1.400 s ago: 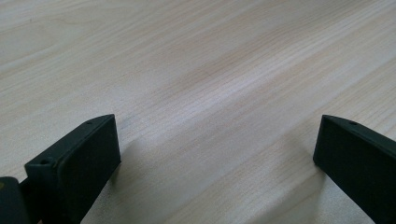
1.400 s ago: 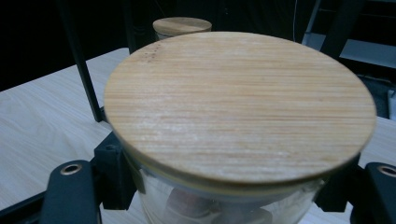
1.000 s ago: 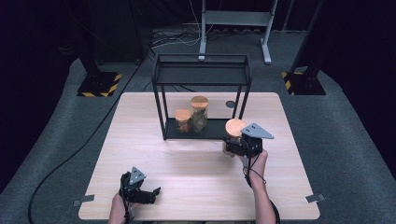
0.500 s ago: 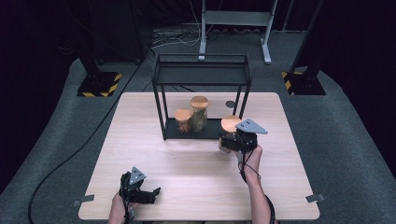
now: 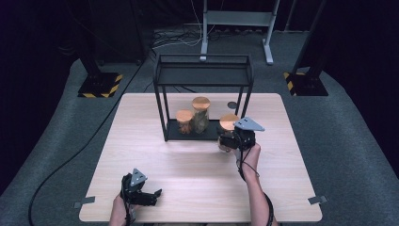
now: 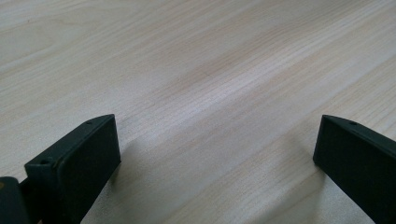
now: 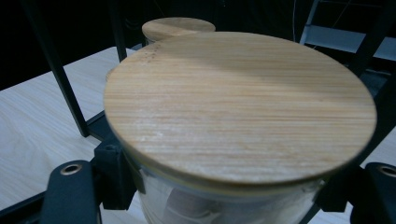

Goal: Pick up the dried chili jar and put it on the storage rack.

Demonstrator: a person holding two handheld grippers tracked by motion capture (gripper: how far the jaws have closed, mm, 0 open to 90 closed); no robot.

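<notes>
While the right gripper held the glass jar by its sides just under the wooden lid, at the rack's right front corner, it looked smooth, breakable and fairly heavy, and the left gripper rested on the bench, jaws wide and empty

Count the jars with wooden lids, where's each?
3. A short jar and a tall jar stand side by side on the rack's bottom shelf. The third jar is gripped by the right gripper at the rack's right end.
</notes>
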